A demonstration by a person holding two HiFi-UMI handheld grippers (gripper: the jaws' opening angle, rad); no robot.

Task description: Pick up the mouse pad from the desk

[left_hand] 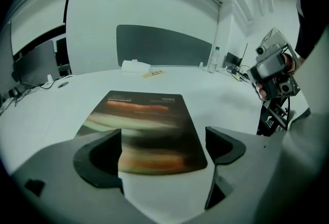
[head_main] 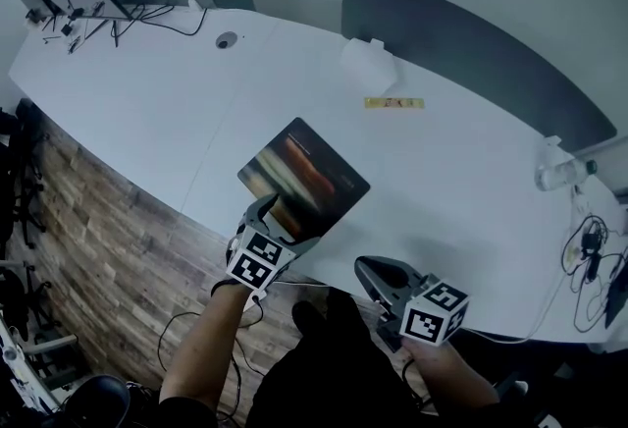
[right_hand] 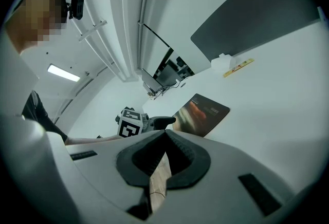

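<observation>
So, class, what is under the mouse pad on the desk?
The mouse pad lies flat on the white desk, which shows around its edges. The patch directly beneath it is covered and cannot be seen.

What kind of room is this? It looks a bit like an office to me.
Most likely an office or meeting room: a long white desk with a grey divider panel along its far side, a mouse pad lying on it, and a monitor with loose cables at one end.
</observation>
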